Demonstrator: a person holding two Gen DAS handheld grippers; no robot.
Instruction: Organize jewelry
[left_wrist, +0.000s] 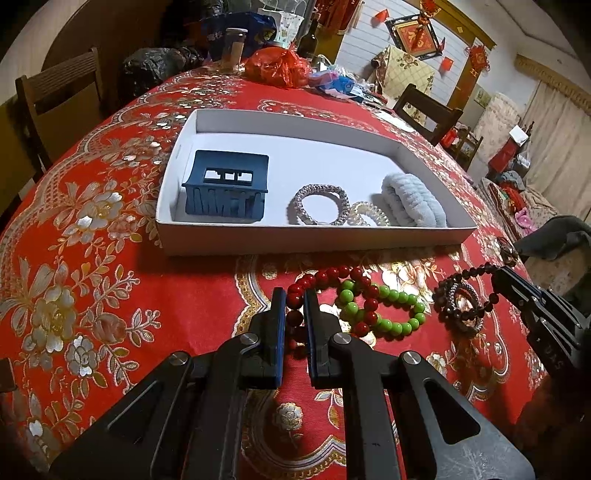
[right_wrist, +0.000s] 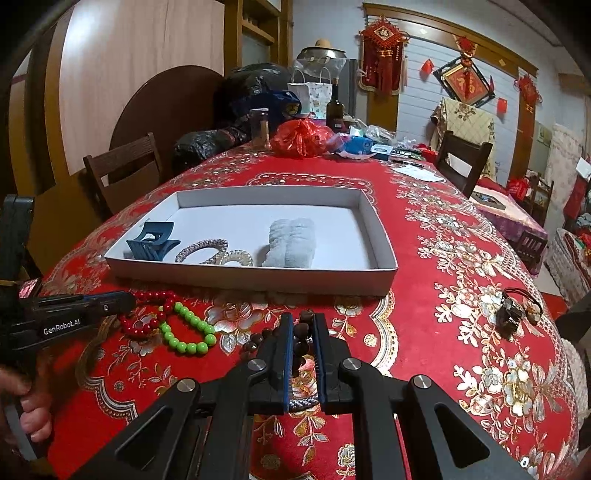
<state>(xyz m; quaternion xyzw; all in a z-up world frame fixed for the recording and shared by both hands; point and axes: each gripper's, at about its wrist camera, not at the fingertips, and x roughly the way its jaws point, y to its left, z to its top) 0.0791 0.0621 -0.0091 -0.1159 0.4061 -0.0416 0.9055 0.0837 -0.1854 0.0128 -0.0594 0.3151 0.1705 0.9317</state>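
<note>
The left gripper (left_wrist: 295, 306) jaws are closing on the red bead bracelet (left_wrist: 332, 275), and the right gripper (right_wrist: 303, 325) jaws are pinching the dark bead bracelet (right_wrist: 301, 334), both at 6 o'clock from the white tray (left_wrist: 314, 242) sitting on the bench (left_wrist: 92, 258).

On the side of your left gripper (right_wrist: 127, 300), seen from the right wrist view, you can read "GenRobot.AI" in pale letters. On the wall behind, the red knot hanging (right_wrist: 382, 55) and the framed red diamond plaque (right_wrist: 464, 82) each carry a gold Chinese character that looks like 福. Other print on the surface's (right_wrist: 424, 236) clutter is too small for you to read.
</note>
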